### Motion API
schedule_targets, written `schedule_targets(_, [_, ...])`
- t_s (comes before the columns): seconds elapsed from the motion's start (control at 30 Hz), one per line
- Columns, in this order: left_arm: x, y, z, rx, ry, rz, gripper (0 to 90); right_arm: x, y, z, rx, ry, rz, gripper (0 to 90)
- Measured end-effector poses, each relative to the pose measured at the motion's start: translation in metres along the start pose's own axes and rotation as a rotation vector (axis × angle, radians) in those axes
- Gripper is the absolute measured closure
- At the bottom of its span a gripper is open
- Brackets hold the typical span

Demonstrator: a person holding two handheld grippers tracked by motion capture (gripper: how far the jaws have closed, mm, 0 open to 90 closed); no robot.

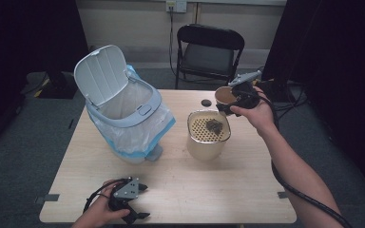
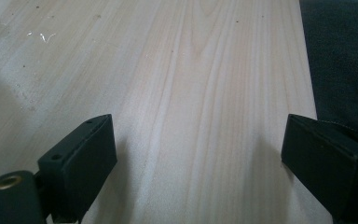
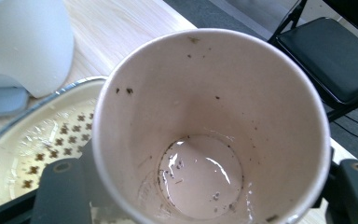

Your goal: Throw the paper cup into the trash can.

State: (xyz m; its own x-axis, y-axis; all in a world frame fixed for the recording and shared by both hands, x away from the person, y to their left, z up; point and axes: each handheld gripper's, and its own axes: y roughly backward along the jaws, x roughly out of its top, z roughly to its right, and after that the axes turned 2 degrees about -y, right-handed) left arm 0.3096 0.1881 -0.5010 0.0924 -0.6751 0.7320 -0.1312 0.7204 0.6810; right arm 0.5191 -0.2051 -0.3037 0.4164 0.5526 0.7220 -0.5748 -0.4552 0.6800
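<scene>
At the lower left of the high view the left gripper (image 1: 134, 202) lies low on the pale wooden surface (image 1: 218, 190), a hand wrapped around its body; in the left gripper view its two black jaws stand wide apart with nothing but bare wood grain between them, so they are released. Up and to the right, in the left half of the frame, a white bin (image 1: 128, 116) lined with a clear bag stands on the surface with its flip lid (image 1: 100, 73) swung up and back. Right of centre sits a cream container (image 1: 208, 135) topped by a perforated strainer plate, and a dark wet clump (image 1: 214, 125) rests on that plate. A small dark disc (image 1: 206, 102) lies on the surface just behind it. At the upper right, the right gripper (image 1: 233, 102) grasps a paper cup (image 1: 225, 96), held above the container's far right edge. In the right gripper view the cup (image 3: 212, 130) sits clamped between the jaws, tipped toward the camera, its inside wet and speckled with dark bits. A black folding chair (image 1: 209, 52) stands beyond the surface.
</scene>
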Motion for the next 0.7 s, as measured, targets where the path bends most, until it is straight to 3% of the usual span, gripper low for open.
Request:
schedule_targets(0.23, [0.0, 0.0, 0.0, -0.003, 0.003, 0.001, 9.6, 0.01, 0.003, -0.007, 0.019, 0.026, -0.009, 28.5])
schedule_targets(0.47, [0.0, 0.0, 0.0, -0.003, 0.003, 0.003, 9.6, 0.02, 0.009, -0.012, 0.048, 0.016, 0.01, 28.5])
schedule_targets(0.7, [0.0, 0.0, 0.0, -0.004, 0.003, 0.0, 9.6, 0.029, 0.012, -0.017, 0.062, 0.02, -0.005, 28.4])
